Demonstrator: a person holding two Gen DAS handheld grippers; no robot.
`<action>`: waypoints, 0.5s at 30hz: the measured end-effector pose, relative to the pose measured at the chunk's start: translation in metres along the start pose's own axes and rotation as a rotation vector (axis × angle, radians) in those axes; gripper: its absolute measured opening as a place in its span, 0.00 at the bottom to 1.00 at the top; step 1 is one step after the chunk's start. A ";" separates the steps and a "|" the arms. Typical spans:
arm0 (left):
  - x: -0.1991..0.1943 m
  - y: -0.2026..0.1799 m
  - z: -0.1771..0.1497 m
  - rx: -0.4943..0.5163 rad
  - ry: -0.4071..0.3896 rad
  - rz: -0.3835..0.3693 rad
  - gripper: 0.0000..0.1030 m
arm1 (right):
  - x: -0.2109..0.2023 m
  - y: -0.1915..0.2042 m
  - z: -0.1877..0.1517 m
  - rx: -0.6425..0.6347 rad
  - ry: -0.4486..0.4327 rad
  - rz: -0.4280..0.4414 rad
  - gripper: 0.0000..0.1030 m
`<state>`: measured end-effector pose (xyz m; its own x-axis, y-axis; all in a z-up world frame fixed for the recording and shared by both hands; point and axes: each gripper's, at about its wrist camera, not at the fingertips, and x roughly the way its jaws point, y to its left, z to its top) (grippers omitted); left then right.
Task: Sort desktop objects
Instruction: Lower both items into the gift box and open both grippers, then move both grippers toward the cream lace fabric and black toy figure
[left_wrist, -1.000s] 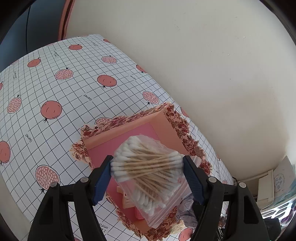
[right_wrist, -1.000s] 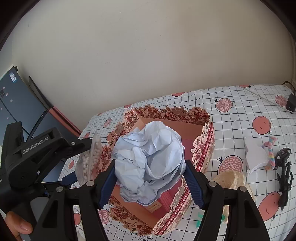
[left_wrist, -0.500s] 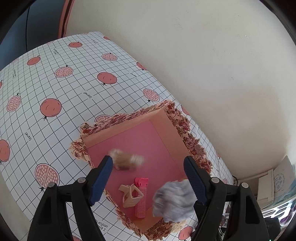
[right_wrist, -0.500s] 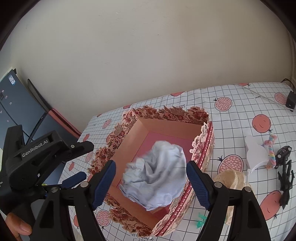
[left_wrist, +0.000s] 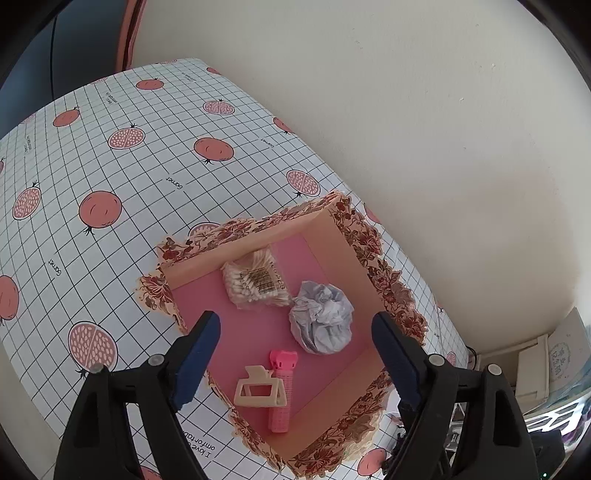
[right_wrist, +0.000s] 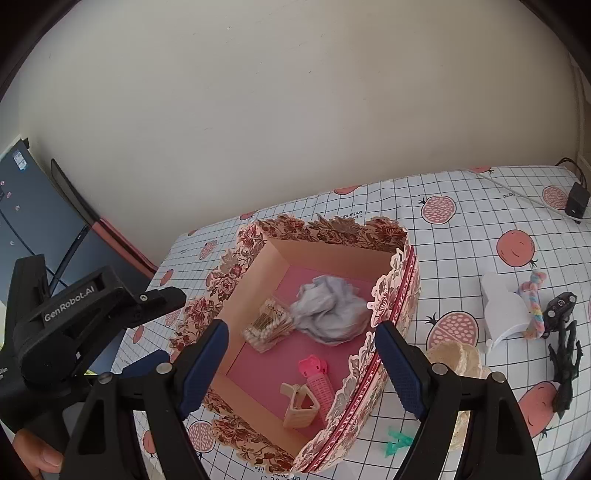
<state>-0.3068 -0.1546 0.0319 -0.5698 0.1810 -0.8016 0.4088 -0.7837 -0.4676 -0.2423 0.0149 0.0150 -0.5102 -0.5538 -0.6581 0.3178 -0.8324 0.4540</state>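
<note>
A: Over the pomegranate-print gridded tablecloth (left_wrist: 110, 155), what has changed, biggest thing first?

B: The square pink cardboard box with the scalloped floral rim (left_wrist: 365, 236) now holds two more things. A second ago the left gripper (left_wrist: 295, 354) clasped the clear bag of wooden cotton swabs (left_wrist: 255, 282) and the right gripper (right_wrist: 301, 367) clasped the crumpled pale-blue paper ball (right_wrist: 328, 314). Both have since dropped onto the pink floor of the box.

A: Where exactly, in the left wrist view?

B: The swab bag lies toward 11 o'clock of the box floor, close under the far wall. The paper ball sits at about 3 o'clock, touching the bag's corner. The beige plastic claw hair clip (left_wrist: 260, 391) and the pink ribbed hair roller (left_wrist: 280, 391) lie side by side, touching, near 6 o'clock.

A: And the claws?

B: The left one's jaws are opening, spread wide, with nothing between the blue pads; the box floor shows through the gap. The right one is just as wide and equally empty, poised above the near rim.

A: What does that mean for the sorting?

B: Judging by the layout, two more items are done. In the right wrist view, things remain out at 3 to 4 o'clock of the box: a white curved stand (right_wrist: 502, 310), a pastel braided rope (right_wrist: 533, 302), a black claw clip (right_wrist: 563, 354), round pale pads (right_wrist: 456, 356) and a small teal clip (right_wrist: 397, 441). Both free grippers can likely go for those next.
</note>
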 end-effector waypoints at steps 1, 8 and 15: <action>0.000 0.000 0.000 -0.002 -0.001 0.002 0.84 | -0.001 -0.001 0.001 0.002 -0.004 0.001 0.82; 0.001 -0.001 -0.002 -0.001 0.001 0.010 0.84 | -0.008 -0.009 0.005 0.038 -0.032 0.021 1.00; 0.005 -0.008 -0.004 0.024 0.011 0.018 0.84 | -0.010 -0.014 0.006 0.049 -0.039 0.011 1.00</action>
<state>-0.3099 -0.1449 0.0302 -0.5549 0.1728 -0.8138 0.4017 -0.8009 -0.4440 -0.2467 0.0319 0.0191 -0.5383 -0.5607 -0.6292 0.2847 -0.8237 0.4904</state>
